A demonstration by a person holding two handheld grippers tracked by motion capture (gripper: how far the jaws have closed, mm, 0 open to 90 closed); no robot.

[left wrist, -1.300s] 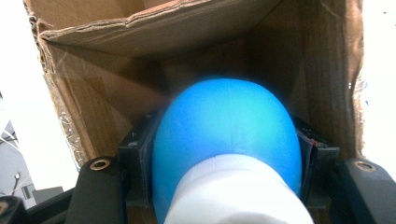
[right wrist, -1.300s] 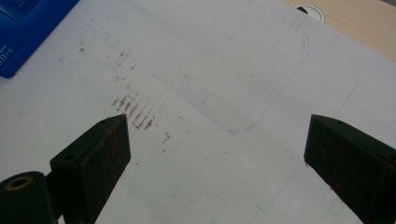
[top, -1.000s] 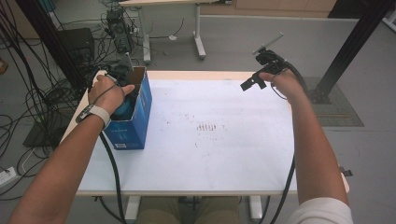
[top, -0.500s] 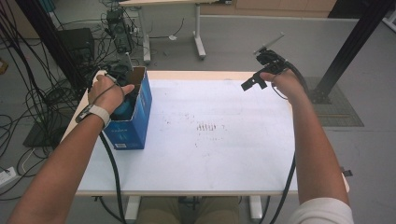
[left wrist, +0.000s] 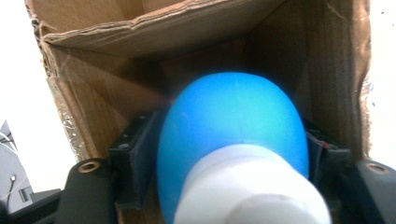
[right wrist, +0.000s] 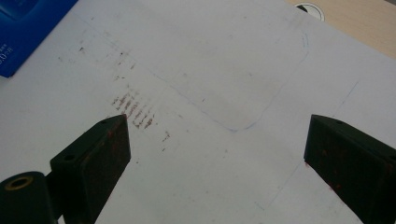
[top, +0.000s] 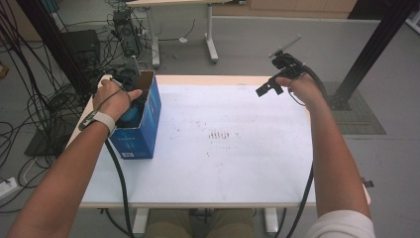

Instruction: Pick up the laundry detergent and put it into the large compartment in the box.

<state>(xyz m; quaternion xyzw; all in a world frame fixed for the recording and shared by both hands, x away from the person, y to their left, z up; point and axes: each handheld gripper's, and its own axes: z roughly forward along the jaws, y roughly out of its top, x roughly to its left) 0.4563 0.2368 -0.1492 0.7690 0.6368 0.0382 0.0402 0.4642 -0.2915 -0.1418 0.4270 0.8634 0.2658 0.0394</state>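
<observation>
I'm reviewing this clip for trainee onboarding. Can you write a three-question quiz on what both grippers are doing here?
1. True or false: the right gripper holds something.
2. The left gripper is shut on: A) a blue ball with a white neck B) a pen C) a cup
3. Where is the ball: inside or beside the cardboard box?

Key: 1 false, its jaws stand apart above the bare white table. 2 A. 3 inside.
</observation>
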